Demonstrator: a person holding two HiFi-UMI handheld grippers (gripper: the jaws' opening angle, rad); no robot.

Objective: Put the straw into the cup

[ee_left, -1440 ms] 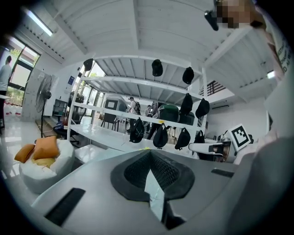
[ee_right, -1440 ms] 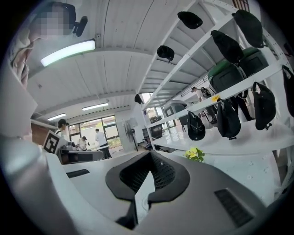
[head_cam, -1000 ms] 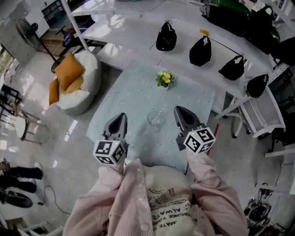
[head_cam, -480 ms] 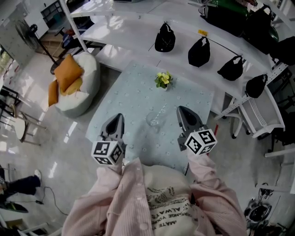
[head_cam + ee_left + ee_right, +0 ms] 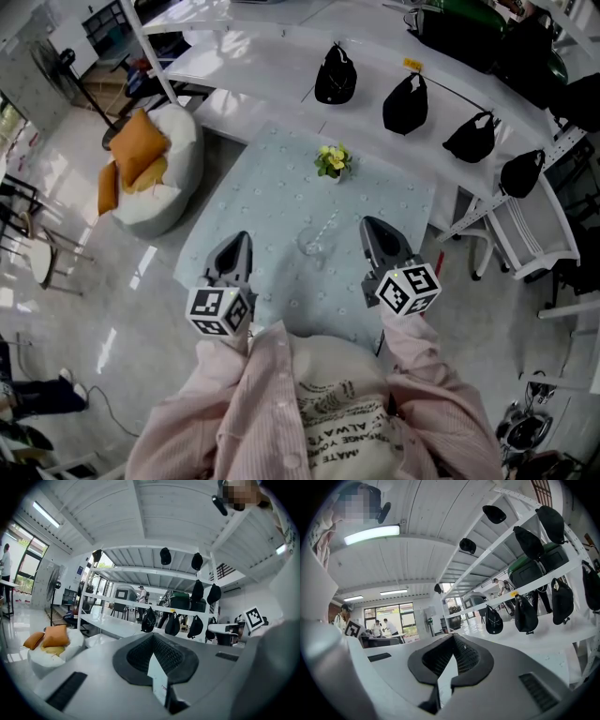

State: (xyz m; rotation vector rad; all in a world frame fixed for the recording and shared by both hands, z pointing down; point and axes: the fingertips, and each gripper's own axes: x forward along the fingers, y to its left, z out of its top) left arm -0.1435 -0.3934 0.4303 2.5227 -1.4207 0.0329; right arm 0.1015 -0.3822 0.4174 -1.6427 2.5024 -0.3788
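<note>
the person stood at a small table [image 5: 267, 202] covered in a pale blue cloth, holding a gripper out on either side of a clear cup [image 5: 312, 246]. the cup sat near the middle of the cloth. a thin pale straw [image 5: 328, 225] leaned up out of it toward the far right, and its lower end was inside the glass as far as i could make out.

the left gripper [image 5: 243, 236] hung over the near left part of the table, apart from the cup. its jaws were pressed together with nothing between them. the right gripper [image 5: 367, 223] was held just to the right of the cup, not touching it, and its jaws were likewise closed tight and empty.

beyond the cup, near the far edge, stood a small pot of yellow flowers [image 5: 334, 161]. behind the table, black bags [image 5: 337, 77] sat in a row on a white shelf [image 5: 262, 66]. off to the left, a white beanbag [image 5: 173, 183] held orange cushions [image 5: 141, 145].
</note>
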